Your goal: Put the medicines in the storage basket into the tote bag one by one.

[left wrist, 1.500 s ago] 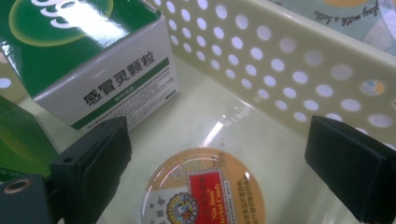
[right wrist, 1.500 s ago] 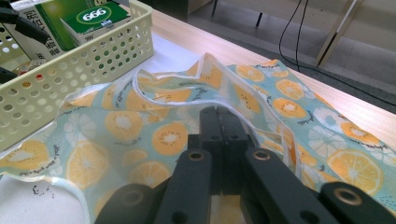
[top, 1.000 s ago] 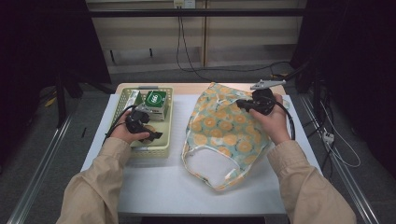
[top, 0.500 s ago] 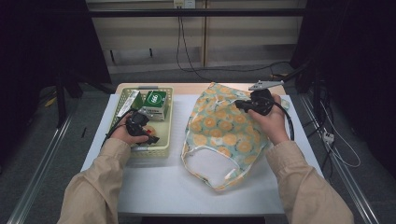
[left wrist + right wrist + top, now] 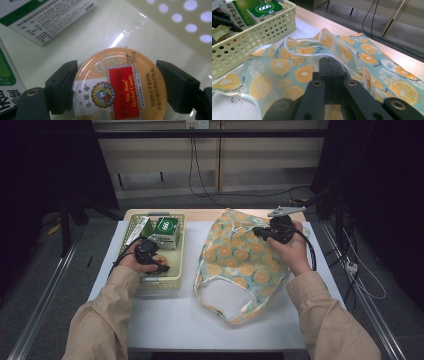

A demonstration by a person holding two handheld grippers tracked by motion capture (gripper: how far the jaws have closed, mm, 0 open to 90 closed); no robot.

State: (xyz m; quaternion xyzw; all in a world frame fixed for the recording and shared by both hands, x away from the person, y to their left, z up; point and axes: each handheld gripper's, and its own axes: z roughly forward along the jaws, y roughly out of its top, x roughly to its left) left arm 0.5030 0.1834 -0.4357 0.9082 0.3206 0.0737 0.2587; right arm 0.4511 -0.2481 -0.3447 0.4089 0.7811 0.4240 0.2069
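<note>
High view: left gripper (image 5: 159, 266) sits inside the yellow basket (image 5: 176, 251), right gripper (image 5: 258, 232) on the fruit-print bag (image 5: 240, 265). Left gripper view: round candy tin (image 5: 120, 85) lies on the basket floor between the jaws, which have just been closing; the left pad appears to touch the rim, the right stands off. Right gripper view: jaws together, pinching the bag's cloth (image 5: 294, 70). Green boxes (image 5: 165, 231) lie beyond the tin.

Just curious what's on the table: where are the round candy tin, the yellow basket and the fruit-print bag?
candy tin (image 5: 120, 85), left gripper view, on its red label.
yellow basket (image 5: 176, 245), high view, on its right wall.
fruit-print bag (image 5: 240, 260), high view, on the printed cloth.
</note>
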